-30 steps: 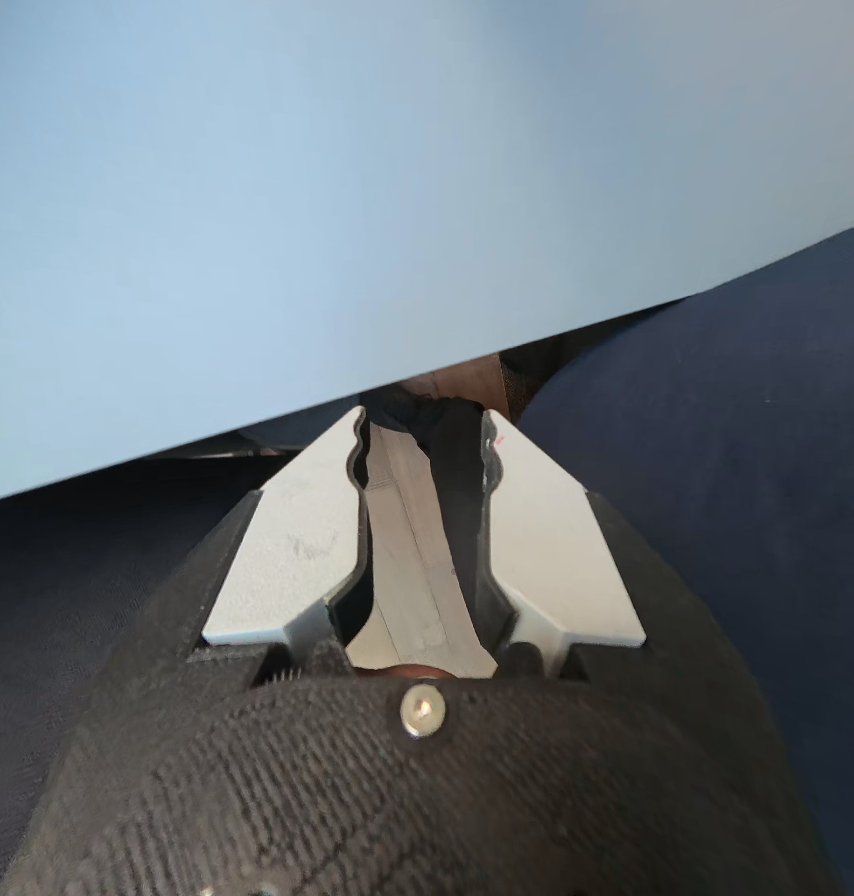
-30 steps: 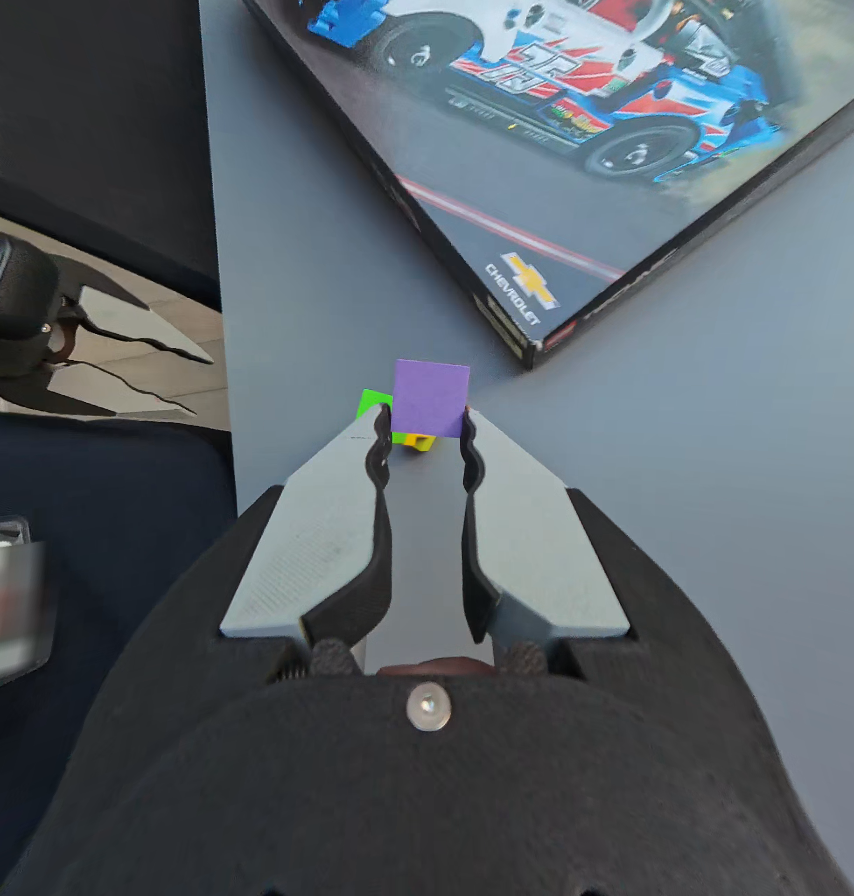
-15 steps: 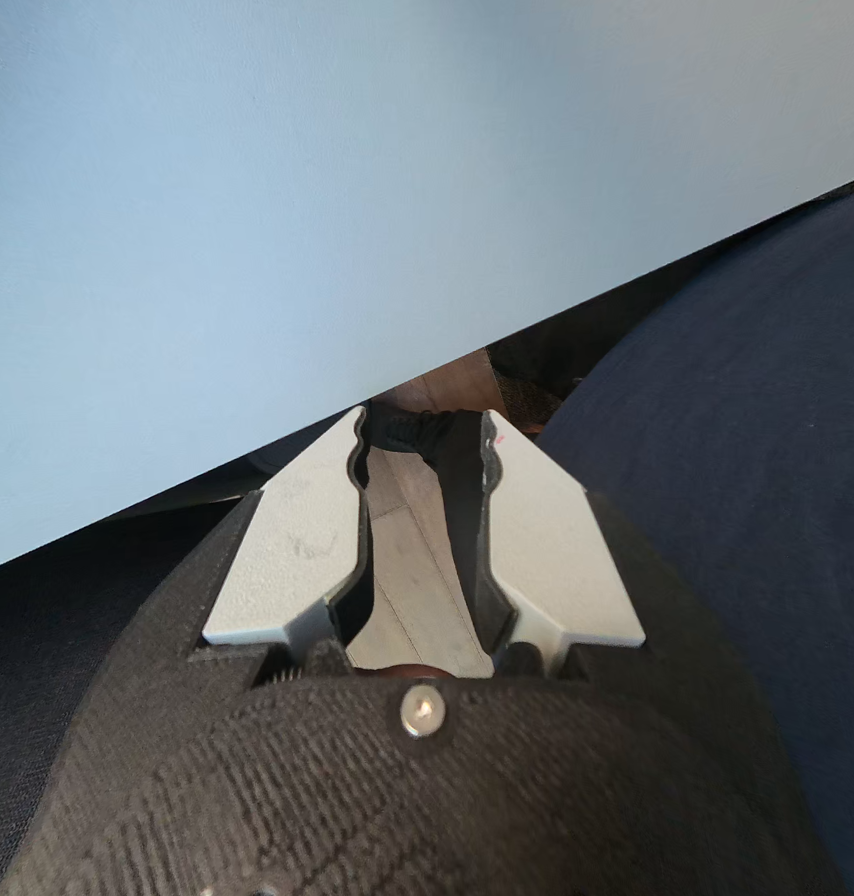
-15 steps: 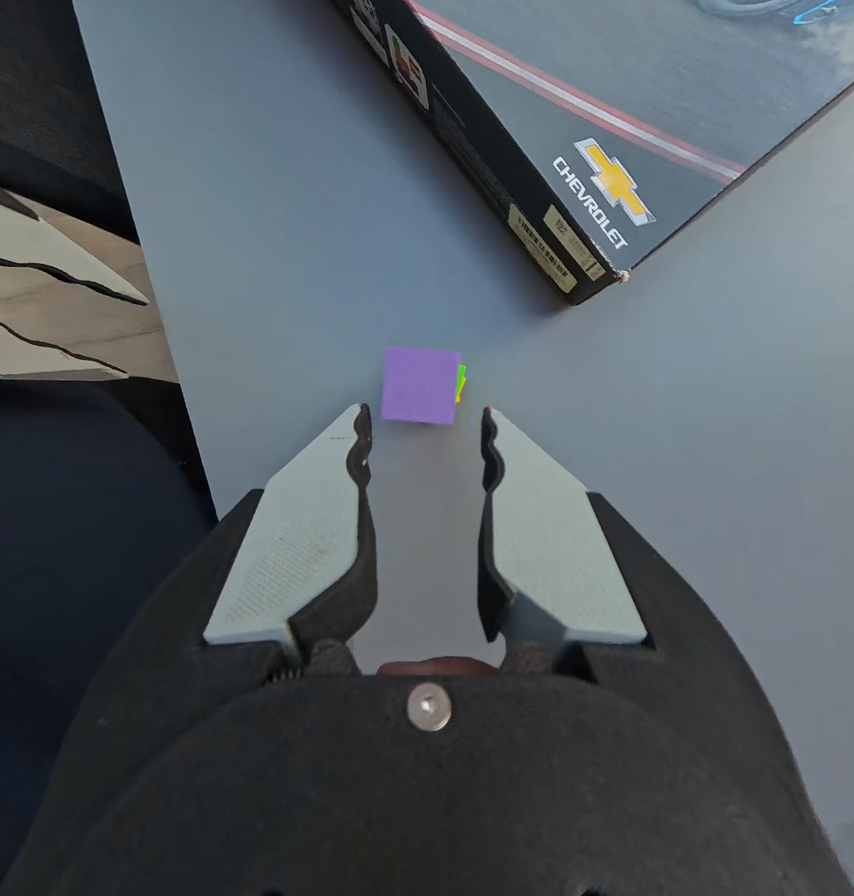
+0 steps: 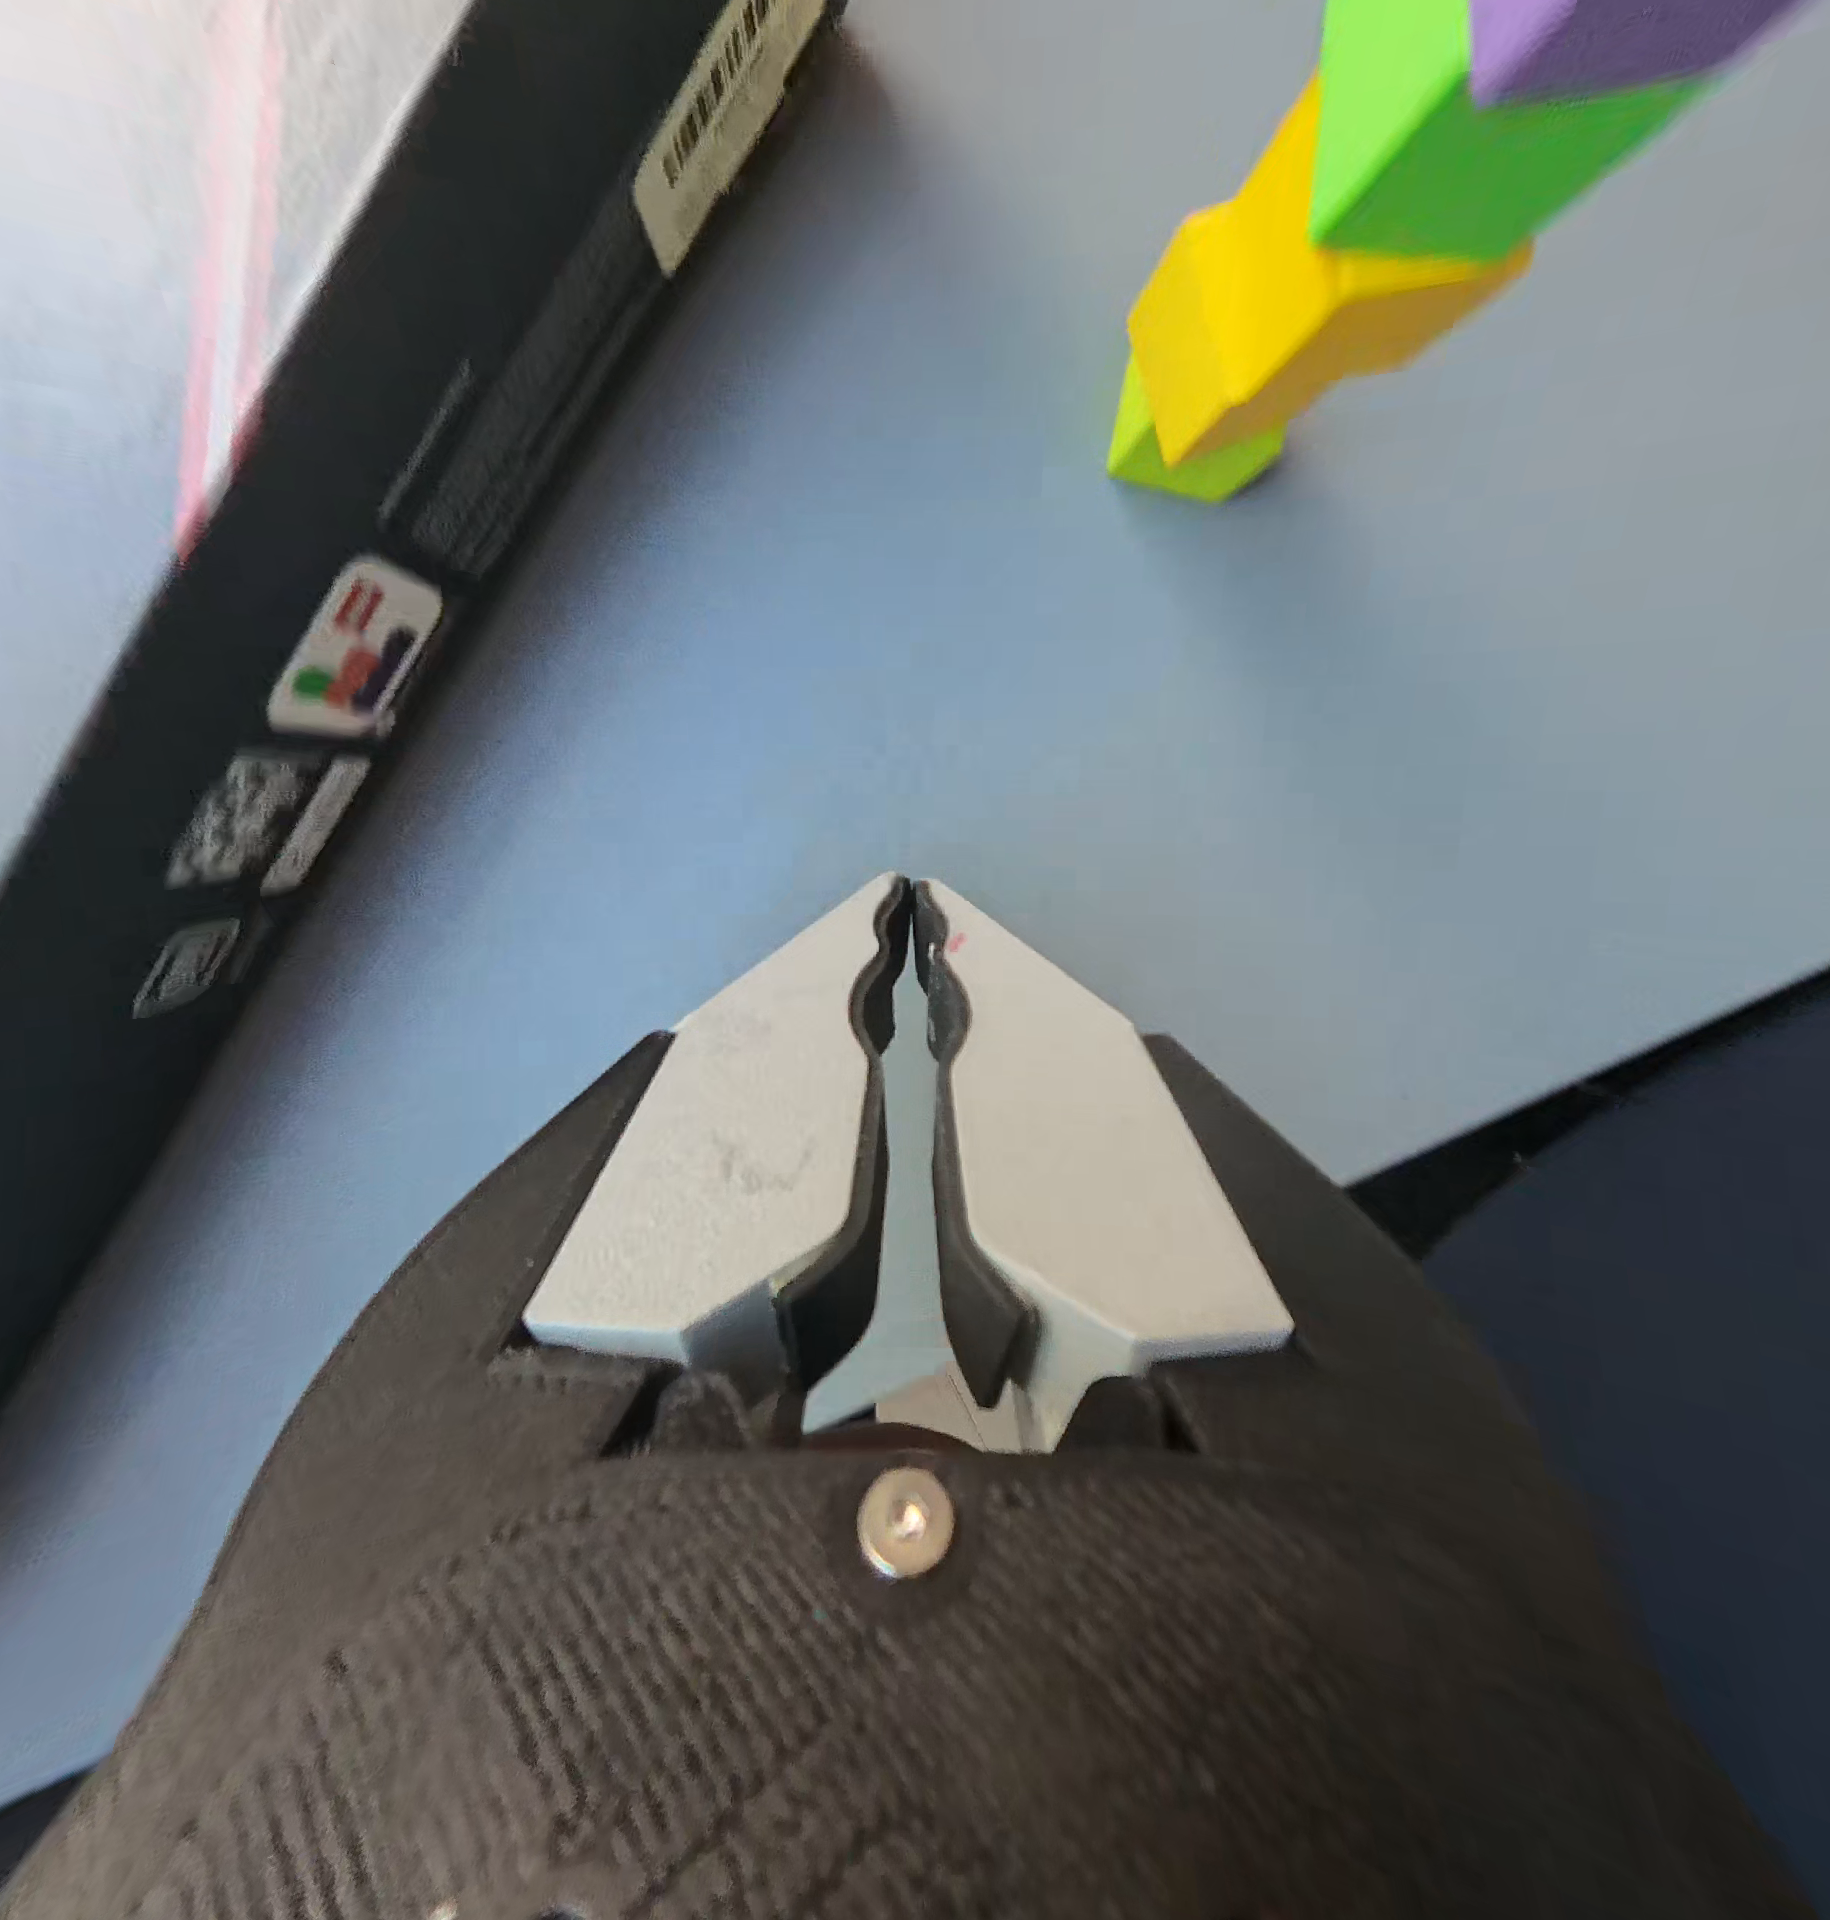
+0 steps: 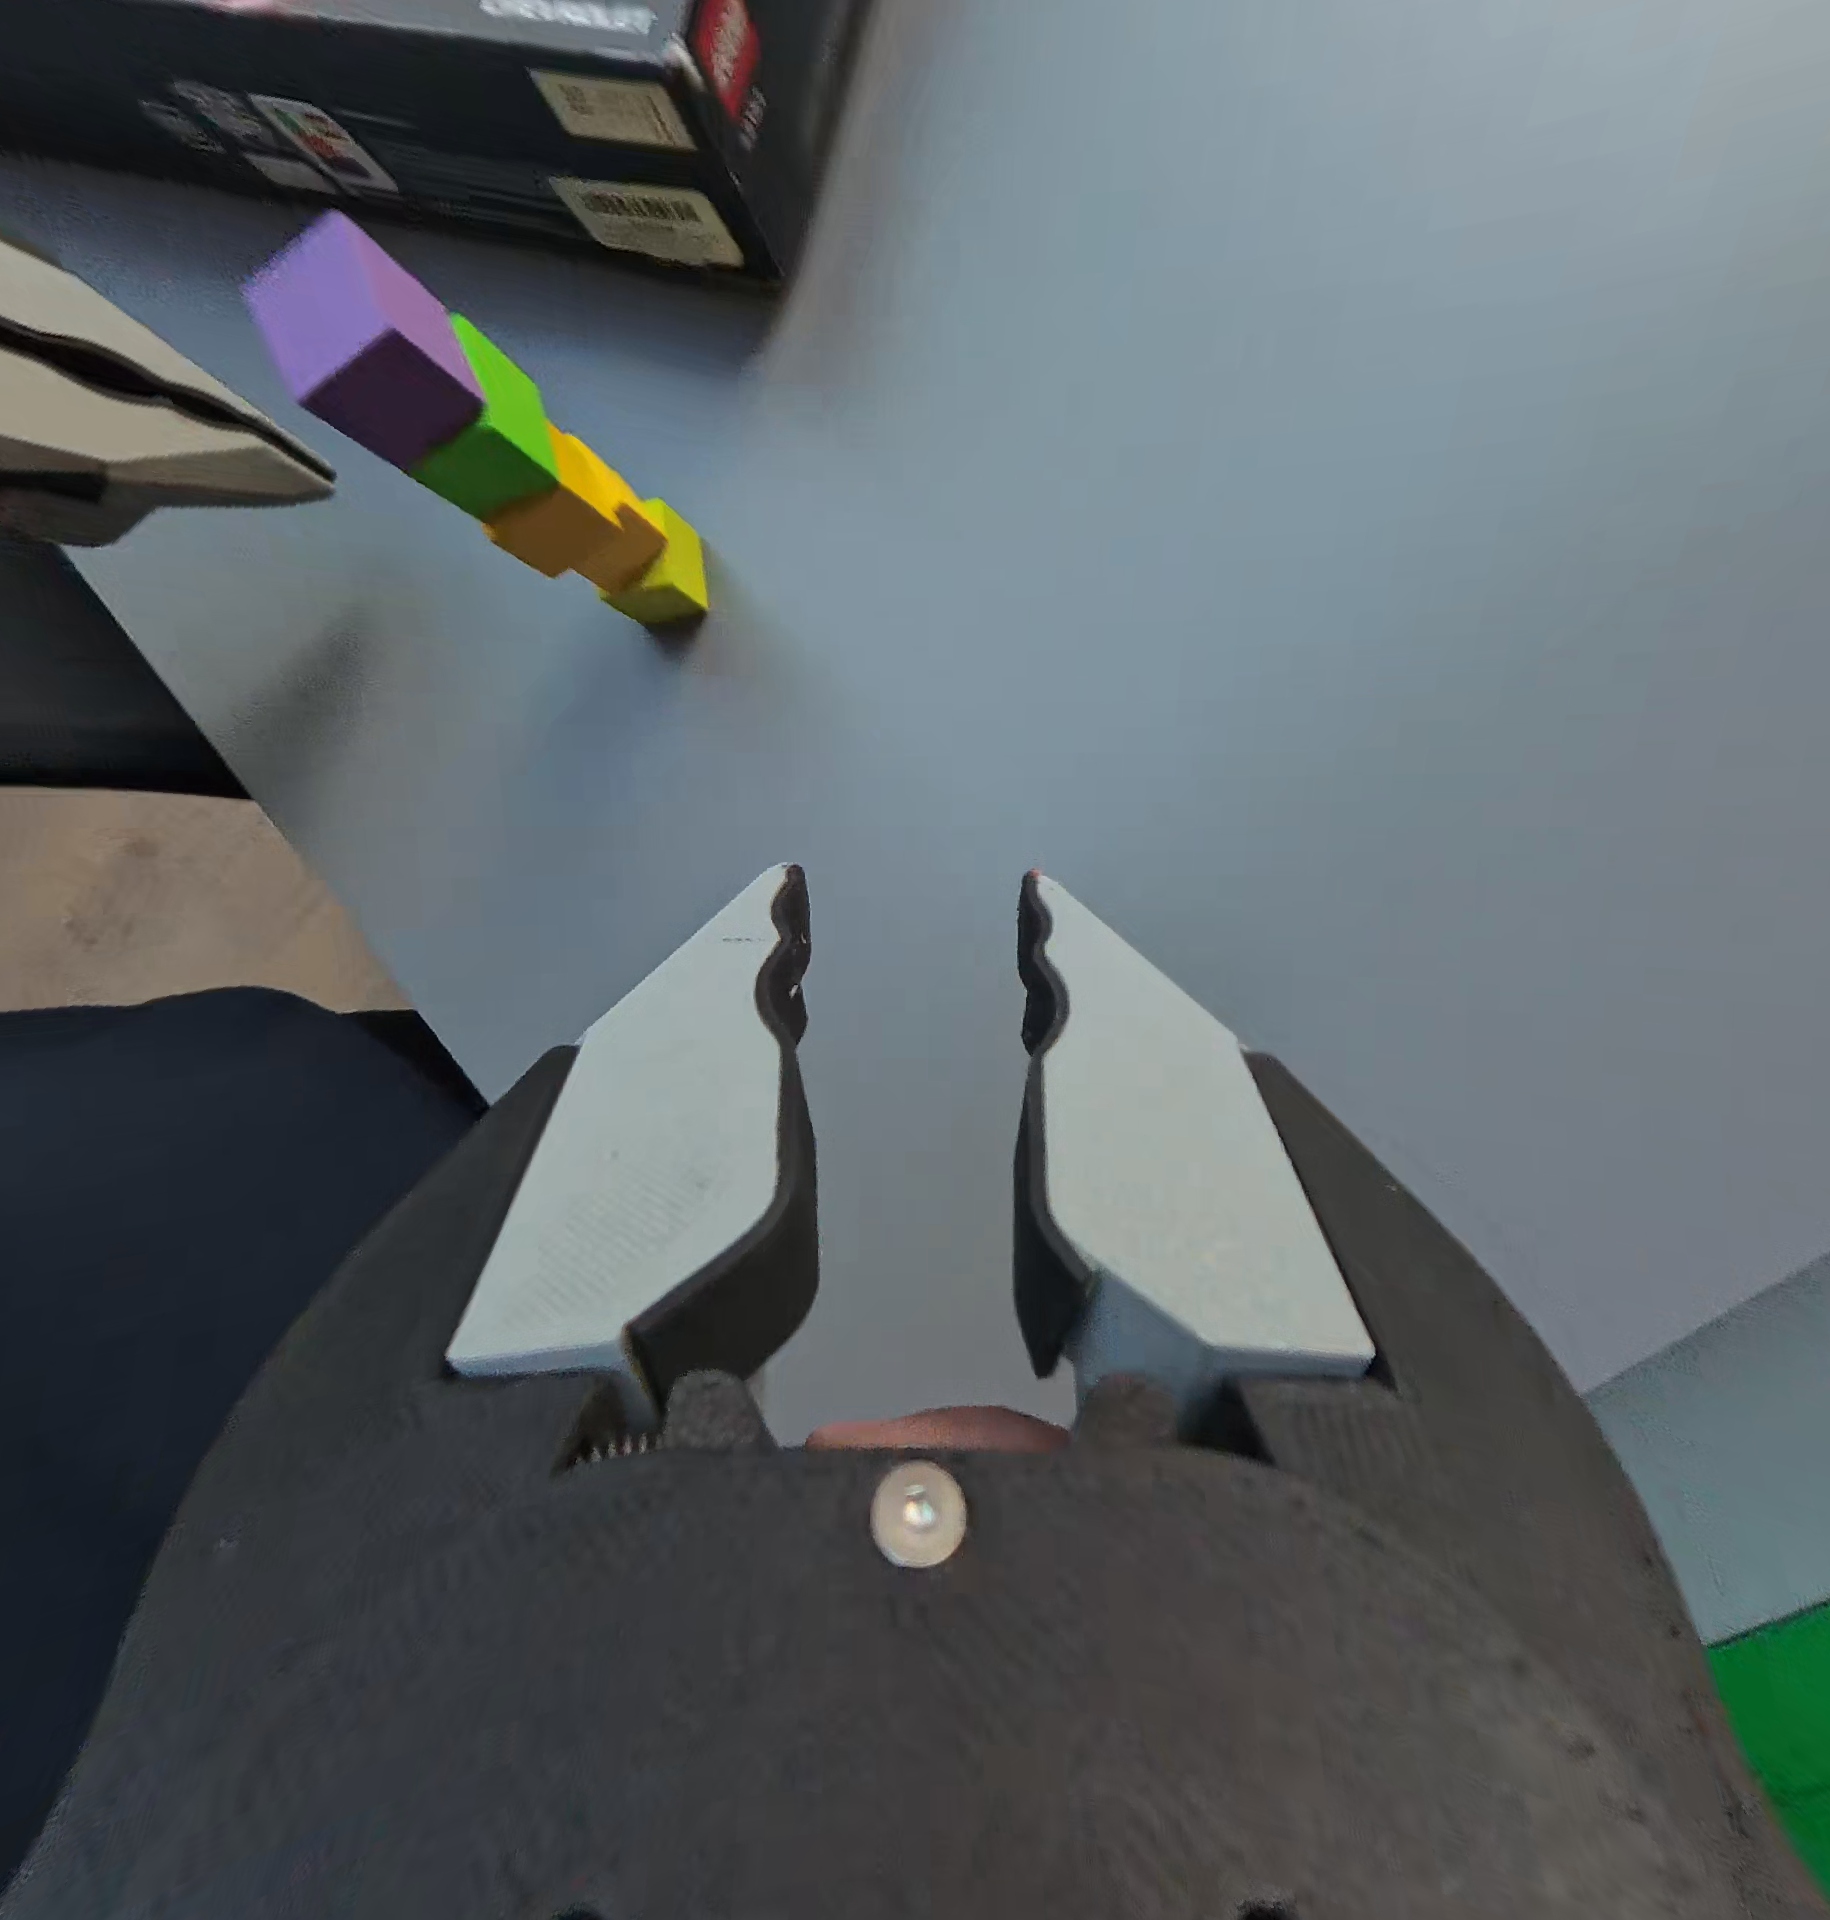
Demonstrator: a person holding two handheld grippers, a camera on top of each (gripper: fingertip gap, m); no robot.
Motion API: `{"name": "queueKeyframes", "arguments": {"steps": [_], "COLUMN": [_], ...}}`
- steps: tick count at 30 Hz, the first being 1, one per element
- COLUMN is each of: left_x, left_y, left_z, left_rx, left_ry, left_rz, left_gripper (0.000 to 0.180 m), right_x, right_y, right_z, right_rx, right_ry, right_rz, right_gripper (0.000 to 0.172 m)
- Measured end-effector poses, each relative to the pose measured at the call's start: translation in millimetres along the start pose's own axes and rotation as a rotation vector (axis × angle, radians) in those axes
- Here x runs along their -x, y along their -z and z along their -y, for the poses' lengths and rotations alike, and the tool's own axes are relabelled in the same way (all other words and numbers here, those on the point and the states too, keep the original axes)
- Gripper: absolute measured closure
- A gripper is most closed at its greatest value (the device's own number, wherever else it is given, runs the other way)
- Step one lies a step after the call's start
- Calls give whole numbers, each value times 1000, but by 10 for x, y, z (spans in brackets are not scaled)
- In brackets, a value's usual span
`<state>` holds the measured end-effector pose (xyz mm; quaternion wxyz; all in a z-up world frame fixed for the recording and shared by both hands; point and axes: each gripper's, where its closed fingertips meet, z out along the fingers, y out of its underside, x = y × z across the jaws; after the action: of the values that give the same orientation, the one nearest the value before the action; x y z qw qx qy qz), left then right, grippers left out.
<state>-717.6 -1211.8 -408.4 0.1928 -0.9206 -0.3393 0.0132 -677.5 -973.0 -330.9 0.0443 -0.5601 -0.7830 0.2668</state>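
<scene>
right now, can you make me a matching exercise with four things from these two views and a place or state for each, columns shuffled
Things:
1. left gripper
2. right gripper
3. purple block
4. black box

Places or states:
A. top of the block stack
B. fingertips apart, nothing between them
C. lying on the grey table behind the stack
D. fingertips together, nothing between them

Pairs: 1-D, 2-B, 3-A, 4-C
</scene>
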Motion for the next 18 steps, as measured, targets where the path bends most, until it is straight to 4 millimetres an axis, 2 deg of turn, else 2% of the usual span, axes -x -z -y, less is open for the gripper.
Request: {"name": "queueKeyframes", "arguments": {"steps": [4, 7, 10, 12, 14, 18], "left_x": [-80, -391, -735, -804, -729, -580], "left_y": [-322, -375, -343, -289, -241, -163], "left_z": [368, 775, 965, 1012, 973, 714], "left_rx": [20, -48, -46, -58, -40, 16], "left_ry": [43, -1, -180, -211, -166, -55], "left_rz": [-32, -87, -118, -128, -124, -139], "left_gripper": [180, 180, 180, 180, 180, 180], "right_x": [-186, -318, -487, -601, -731, -940], "right_y": [56, 140, 195, 226, 255, 278], "right_z": [-462, -715, -908, -975, -1017, -1056], "right_rx": [-14, -23, -11, -9, -4, 12], "right_ry": [-192, -240, -266, -276, -270, -267], "right_rz": [39, 17, -15, -27, -51, -72], "right_gripper": [134, 135, 135, 135, 135, 135]}}
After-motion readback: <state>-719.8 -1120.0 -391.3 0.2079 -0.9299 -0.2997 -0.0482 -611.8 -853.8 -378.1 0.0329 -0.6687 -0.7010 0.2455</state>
